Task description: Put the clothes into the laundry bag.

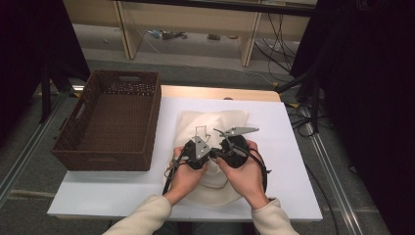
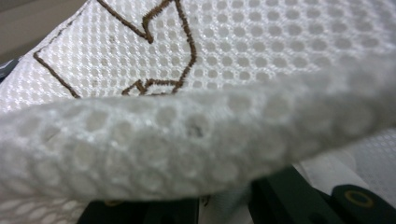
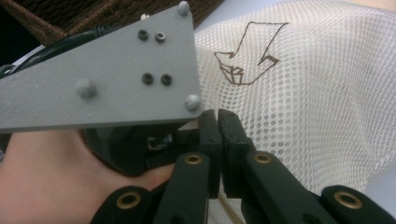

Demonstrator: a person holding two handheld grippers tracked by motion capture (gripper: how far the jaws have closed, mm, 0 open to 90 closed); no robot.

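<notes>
High view: both hands meet over a white mesh bag (image 1: 215,128) lying on the white table (image 1: 122,188), just right of a brown wicker basket (image 1: 112,120). The left gripper (image 1: 197,152) and the right gripper (image 1: 234,149) sit side by side, nearly touching, each wrapped by a hand, with the forearms in cream sleeves coming in from the bottom edge and angling toward each other. A grey plate tops each gripper; the right one's plate juts out toward the far right.

Right gripper view: the right gripper (image 3: 218,122) has its black jaws pressed together, tips meeting at the edge of the bag (image 3: 299,93). A thin strip of mesh seems to be pinched between them, though the other gripper's grey plate (image 3: 107,79) crowds that spot. A brown arrow outline (image 3: 250,53) is stitched on the mesh beyond the tips. The basket's weave shows at the top left.

Left gripper view: a thick fold of the bag (image 2: 187,144) lies across the left gripper (image 2: 224,200), whose jaws are nearly together and clamped on that fold; their tips are buried beneath it. The same brown stitching (image 2: 159,42) runs over the flat mesh behind.
</notes>
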